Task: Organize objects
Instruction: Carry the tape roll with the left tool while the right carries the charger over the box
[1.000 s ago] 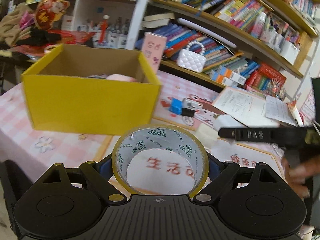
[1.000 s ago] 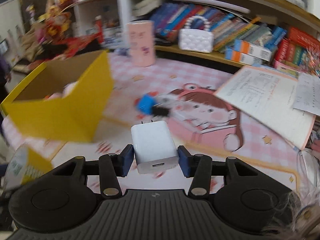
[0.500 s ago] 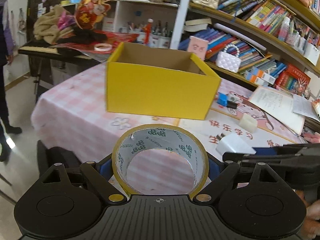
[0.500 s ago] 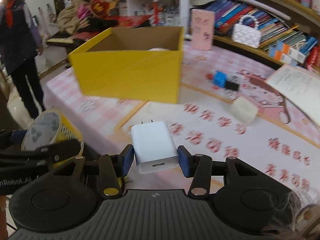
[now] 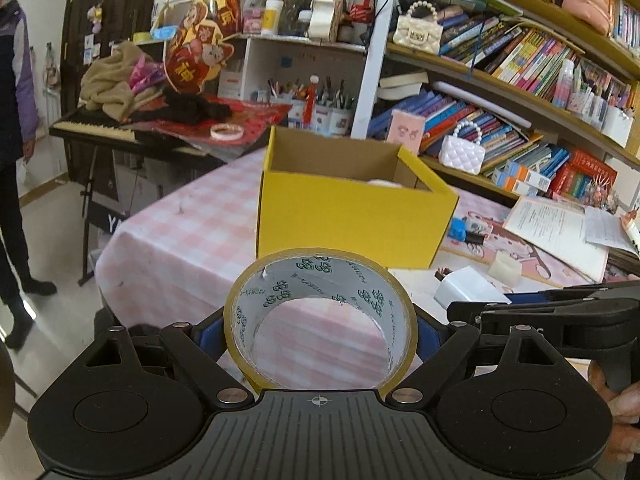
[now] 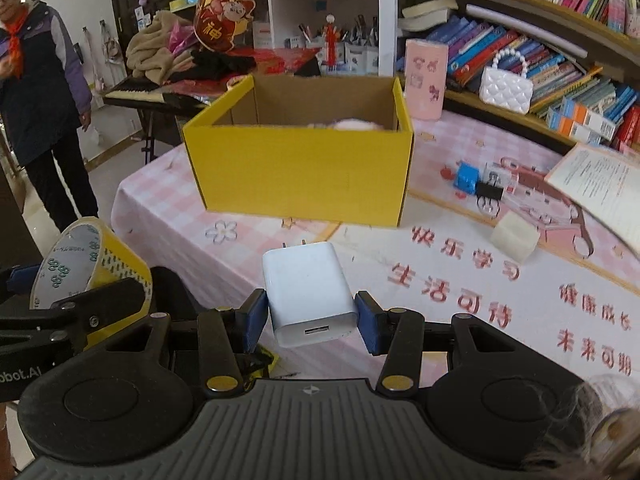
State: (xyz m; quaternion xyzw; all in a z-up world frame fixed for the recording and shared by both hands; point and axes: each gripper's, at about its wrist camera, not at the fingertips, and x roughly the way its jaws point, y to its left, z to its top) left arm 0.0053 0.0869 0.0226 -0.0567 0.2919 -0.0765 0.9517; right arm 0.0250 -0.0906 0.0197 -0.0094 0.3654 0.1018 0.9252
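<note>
My left gripper [image 5: 319, 330] is shut on a roll of yellow tape [image 5: 280, 280], held upright in the air before the table's near edge; the roll also shows in the right wrist view [image 6: 80, 258]. My right gripper [image 6: 310, 314] is shut on a white charger [image 6: 306, 284], prongs pointing forward; it also shows in the left wrist view [image 5: 466, 286]. An open yellow cardboard box [image 5: 352, 212] [image 6: 300, 164] stands on the pink checked table [image 6: 180, 216], with something pale pink [image 6: 354, 124] inside.
On the table to the right lie a blue block [image 6: 466, 178], a black binder clip [image 6: 490, 192], a pale cube [image 6: 514, 236] and papers [image 6: 600, 184]. Bookshelves [image 5: 520, 60] rise behind. A keyboard stand [image 5: 100, 132] and a person [image 6: 44, 108] are at the left.
Both grippers have pulled back from the table, still holding the tape and the charger. The yellow box now looks farther away and the table's near edge is in view.
</note>
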